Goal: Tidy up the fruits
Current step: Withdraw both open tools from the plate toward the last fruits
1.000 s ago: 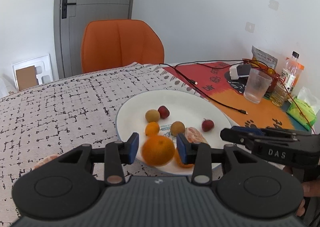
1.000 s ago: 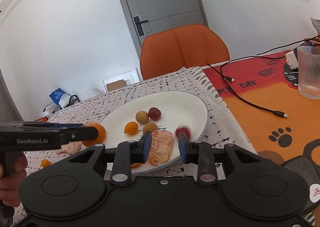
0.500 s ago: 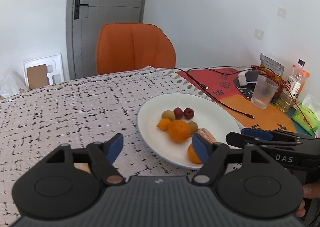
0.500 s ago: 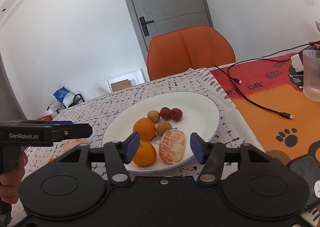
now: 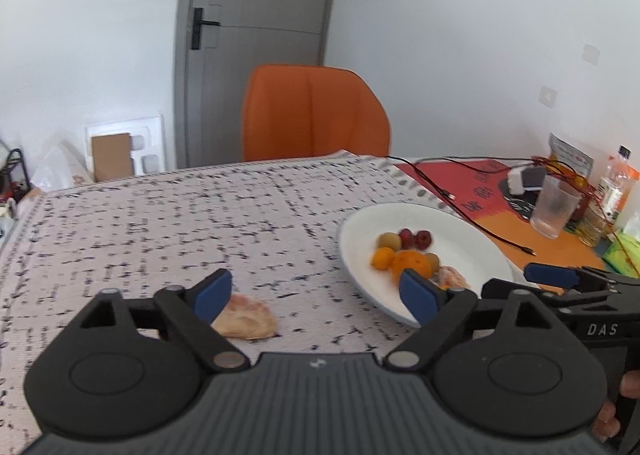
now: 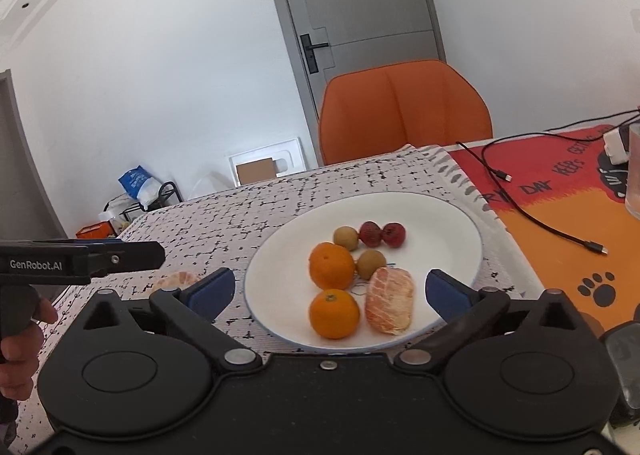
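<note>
Both claws hang empty with jaws spread wide: the left claw [image 5: 316,295] near a peeled piece [image 5: 245,319] lying loose on the tabletop [image 5: 160,223], the right claw [image 6: 328,293] over the plate [image 6: 440,215], where the other fruits [image 6: 334,313] sit gathered.

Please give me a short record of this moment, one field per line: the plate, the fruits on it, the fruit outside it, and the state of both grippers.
plate: white plate on the patterned tablecloth
on plate: two oranges, peeled citrus, two brown round fruits, two red fruits
small orange fruit: on plate, seen only in left view
off plate: peeled citrus piece on the cloth, left of the plate
left gripper: open, empty, near the off-plate piece
right gripper: open, empty, facing the plate
</note>
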